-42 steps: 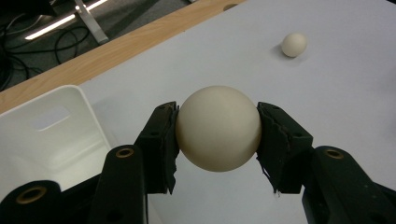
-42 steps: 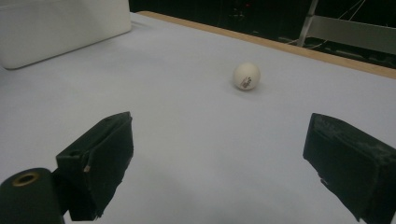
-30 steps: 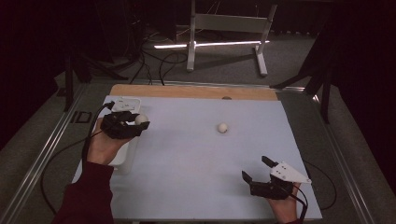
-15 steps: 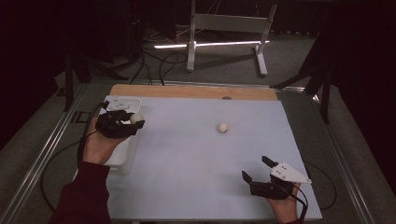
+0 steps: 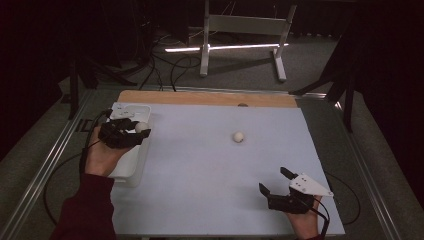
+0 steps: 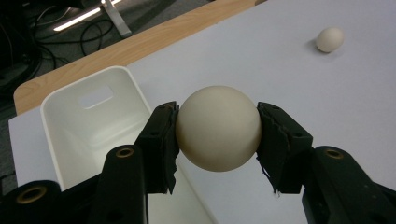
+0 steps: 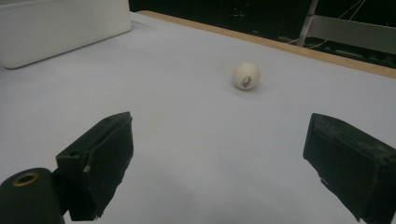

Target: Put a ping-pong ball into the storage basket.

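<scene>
A cream-white ball (image 6: 218, 129) is clamped between the two black jaws of the left gripper (image 5: 131, 131), each pad pressed against one side of it. In the high view this ball (image 5: 140, 127) is seen held over the white bin (image 5: 131, 167), which sits at the left edge of the tabletop (image 5: 200, 190). In the left gripper view the bin (image 6: 70, 135) is seen open at the top, with a handle slot cut in its far wall, and the ball is held above its near right rim; whether the ball touches the rim cannot be told.

A second ball (image 5: 238, 136) lies alone on the pale sheet near the middle of the tabletop, well apart from the bin and from both grippers. It is seen in the left gripper view at the upper right (image 6: 329, 39), and in the right gripper view straight ahead (image 7: 246, 76), with a small dark print on its side.

The right gripper (image 5: 277, 182) is held low near the front right corner of the tabletop, its jaws wide apart with nothing between them. Bare sheet lies between those jaws and the second ball.

A wooden strip (image 5: 200, 98) borders the far edge of the sheet. Beyond it, a white stand (image 5: 240, 35) and loose cables (image 5: 160, 70) are seen on the dark floor.
</scene>
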Demonstrator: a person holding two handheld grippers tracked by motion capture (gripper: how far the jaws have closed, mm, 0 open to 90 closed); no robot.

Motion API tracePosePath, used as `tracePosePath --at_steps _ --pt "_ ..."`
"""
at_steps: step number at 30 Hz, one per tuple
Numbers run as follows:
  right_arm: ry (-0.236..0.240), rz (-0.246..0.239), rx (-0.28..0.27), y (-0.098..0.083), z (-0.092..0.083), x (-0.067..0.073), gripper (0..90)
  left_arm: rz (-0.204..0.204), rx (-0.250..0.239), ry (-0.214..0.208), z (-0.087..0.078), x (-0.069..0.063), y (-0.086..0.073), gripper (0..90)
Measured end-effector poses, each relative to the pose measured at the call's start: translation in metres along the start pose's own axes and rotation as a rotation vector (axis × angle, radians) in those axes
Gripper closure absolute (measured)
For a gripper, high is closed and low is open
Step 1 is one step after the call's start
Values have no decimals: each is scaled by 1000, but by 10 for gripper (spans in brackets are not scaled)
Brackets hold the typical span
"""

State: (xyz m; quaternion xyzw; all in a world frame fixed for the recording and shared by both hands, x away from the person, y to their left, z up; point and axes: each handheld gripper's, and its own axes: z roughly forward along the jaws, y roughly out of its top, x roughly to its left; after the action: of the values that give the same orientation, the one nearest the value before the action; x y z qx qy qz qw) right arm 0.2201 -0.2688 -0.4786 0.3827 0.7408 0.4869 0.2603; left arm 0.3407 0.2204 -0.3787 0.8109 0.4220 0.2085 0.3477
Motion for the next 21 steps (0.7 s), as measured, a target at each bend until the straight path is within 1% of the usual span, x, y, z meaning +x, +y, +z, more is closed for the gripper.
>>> tracePosePath --at_steps 7,16,21 --pt "0 -3 -1 0 0 0 80 -9 1 -4 0 4 -2 514" --pt "0 -2 1 0 0 1 81 -21 6 7 -1 10 -6 515" --pt "0 0 2 0 0 0 81 -43 3 20 -2 14 -8 514"
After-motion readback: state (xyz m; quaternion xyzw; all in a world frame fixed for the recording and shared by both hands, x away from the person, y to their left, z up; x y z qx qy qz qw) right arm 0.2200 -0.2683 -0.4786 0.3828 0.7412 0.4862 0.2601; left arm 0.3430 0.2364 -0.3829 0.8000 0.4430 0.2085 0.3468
